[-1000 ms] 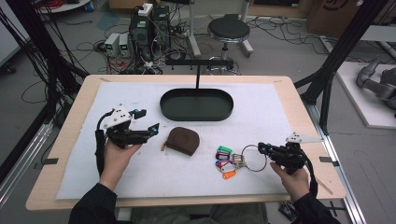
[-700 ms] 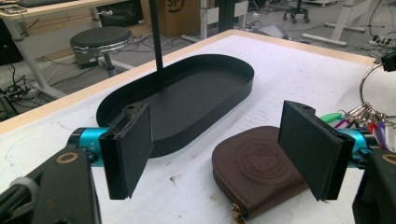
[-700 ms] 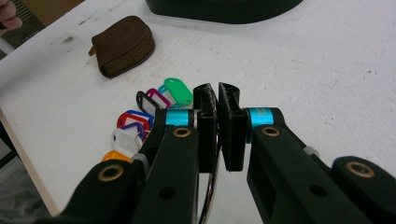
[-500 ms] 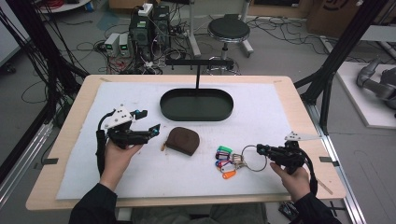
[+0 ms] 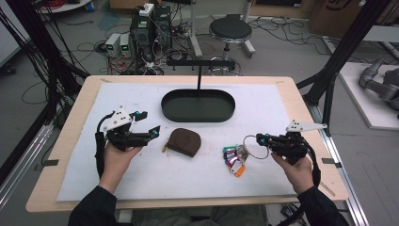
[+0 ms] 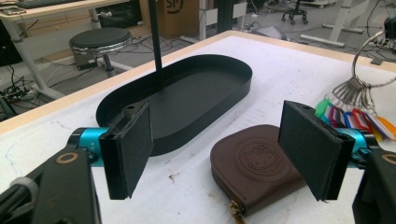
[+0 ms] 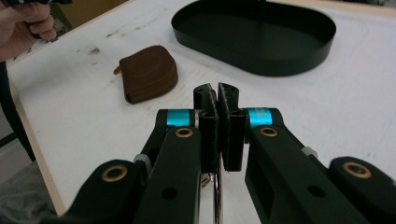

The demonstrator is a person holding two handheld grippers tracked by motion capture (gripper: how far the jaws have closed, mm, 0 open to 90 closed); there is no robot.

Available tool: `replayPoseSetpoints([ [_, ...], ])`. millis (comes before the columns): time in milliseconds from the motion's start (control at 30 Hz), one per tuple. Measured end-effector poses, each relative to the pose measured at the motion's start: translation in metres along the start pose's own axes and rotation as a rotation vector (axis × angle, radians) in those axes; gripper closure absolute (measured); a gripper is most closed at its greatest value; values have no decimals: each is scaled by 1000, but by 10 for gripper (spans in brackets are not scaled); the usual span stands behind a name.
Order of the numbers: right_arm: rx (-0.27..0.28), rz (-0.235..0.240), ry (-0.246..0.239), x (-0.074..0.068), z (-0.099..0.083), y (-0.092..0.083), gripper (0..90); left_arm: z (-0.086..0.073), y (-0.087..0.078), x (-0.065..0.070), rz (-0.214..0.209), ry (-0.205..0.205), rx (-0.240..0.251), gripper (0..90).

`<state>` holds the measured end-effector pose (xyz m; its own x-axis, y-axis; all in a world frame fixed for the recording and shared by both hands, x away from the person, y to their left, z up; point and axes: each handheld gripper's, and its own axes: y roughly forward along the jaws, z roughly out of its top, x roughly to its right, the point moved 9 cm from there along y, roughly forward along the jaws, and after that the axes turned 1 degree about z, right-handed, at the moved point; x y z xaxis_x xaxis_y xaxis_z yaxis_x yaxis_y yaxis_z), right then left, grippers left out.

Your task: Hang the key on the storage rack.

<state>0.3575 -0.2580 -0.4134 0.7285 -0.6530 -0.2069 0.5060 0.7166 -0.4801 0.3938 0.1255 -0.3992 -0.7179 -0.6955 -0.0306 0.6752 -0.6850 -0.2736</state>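
Behind right gripper [image 7: 217, 100]: key ring [image 7: 217, 193] (pinched)

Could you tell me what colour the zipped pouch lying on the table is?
The zipped pouch is dark brown, seen best in the left gripper view.

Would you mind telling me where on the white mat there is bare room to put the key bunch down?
Bare mat lies right of the black tray and along the near edge below the brown pouch. The tray's floor is bare but for its post. It is crowded between the pouch and the right gripper, where the key bunch hangs from the shut jaws.
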Motion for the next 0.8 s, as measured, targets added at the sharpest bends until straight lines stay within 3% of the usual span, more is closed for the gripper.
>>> replayPoseSetpoints([
  [100, 15, 3, -37, -1, 15, -1, 882, 0, 0, 0, 0, -4, 3, 262],
  [500, 59, 31, -105, -3, 64, -1, 881, -1, -2, 1, -3, 0, 4, 262],
  [800, 76, 40, -153, -2, 98, 10, 881, -1, -2, 1, -7, 1, 5, 262],
])
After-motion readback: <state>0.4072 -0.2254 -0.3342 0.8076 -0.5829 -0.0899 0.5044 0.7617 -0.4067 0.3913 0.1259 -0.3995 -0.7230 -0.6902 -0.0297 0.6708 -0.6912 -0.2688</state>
